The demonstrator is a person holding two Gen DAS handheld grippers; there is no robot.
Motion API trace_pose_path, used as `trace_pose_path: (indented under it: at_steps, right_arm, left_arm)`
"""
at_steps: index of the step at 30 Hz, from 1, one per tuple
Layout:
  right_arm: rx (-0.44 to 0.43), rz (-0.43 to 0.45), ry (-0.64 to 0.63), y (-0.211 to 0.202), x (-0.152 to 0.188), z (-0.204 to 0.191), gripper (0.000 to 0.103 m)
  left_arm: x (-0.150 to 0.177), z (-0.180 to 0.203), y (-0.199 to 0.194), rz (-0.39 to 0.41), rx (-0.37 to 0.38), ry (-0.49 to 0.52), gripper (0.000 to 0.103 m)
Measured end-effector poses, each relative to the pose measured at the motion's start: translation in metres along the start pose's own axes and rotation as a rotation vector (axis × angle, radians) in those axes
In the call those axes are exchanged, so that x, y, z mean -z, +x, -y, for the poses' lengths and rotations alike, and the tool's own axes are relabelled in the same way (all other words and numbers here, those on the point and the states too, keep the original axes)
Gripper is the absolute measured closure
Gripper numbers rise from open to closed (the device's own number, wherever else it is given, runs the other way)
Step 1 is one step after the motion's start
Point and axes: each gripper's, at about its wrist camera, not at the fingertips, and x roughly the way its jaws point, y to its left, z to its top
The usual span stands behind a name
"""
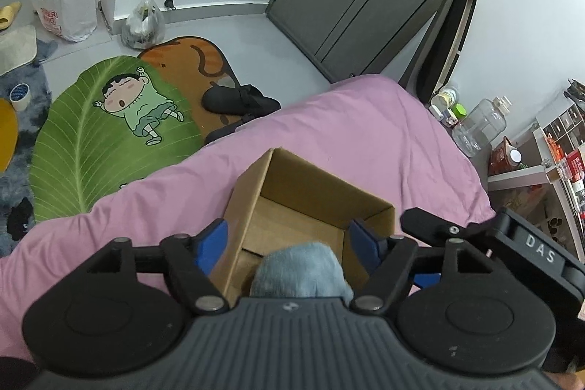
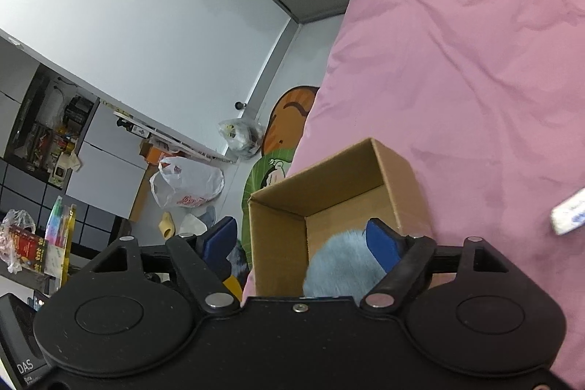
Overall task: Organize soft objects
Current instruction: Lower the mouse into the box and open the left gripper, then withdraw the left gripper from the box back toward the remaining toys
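Left tongs point(image 1: 287, 240): jaws standing wide apart, blue pads point(image 1: 212, 240) facing each other across a broad gap, gripping nothing; black linkage arms splaying outward from the grey ribbed body; pointing forward and downward. Right tongs point(image 2: 305, 240): jaws likewise spread wide, blue pads point(image 2: 384, 243) angled outward, closing on nothing; black body rolled to one side, so its view is tilting steeply. In the left wrist view, the right tongs point(image 1: 512, 243) are showing at the right edge as a black housing, sitting just beside the left tongs. Hands holding the tongs are staying out of sight.
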Motion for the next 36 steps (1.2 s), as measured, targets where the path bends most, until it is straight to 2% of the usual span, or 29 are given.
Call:
trace_pose_path:
  at_steps: [7,10,18,26,36]
  right_arm:
    - [0.071,0.029,-0.028,-0.028,0.013,0.006,0.015]
    - [0.102,0.048,-0.054,-0.042,0.018,0.007,0.011]
    - [0.147,0.074,-0.125,-0.081,0.031,0.010,0.005]
    - [0.209,0.122,-0.201,-0.119,0.043,0.013,0.000]
    - [0.241,0.184,-0.216,-0.169,0.054,0.031,0.000]
  left_arm:
    - [0.013,0.013,-0.023,0.021,-0.040,0.027,0.018]
    - [0.019,0.020,-0.032,0.020,-0.080,0.056,0.016]
    - [0.035,0.038,-0.058,0.036,-0.114,0.089,0.013]
    - [0.050,0.056,-0.083,0.075,-0.095,0.144,0.000]
    - [0.075,0.084,-0.105,0.110,-0.084,0.242,0.000]
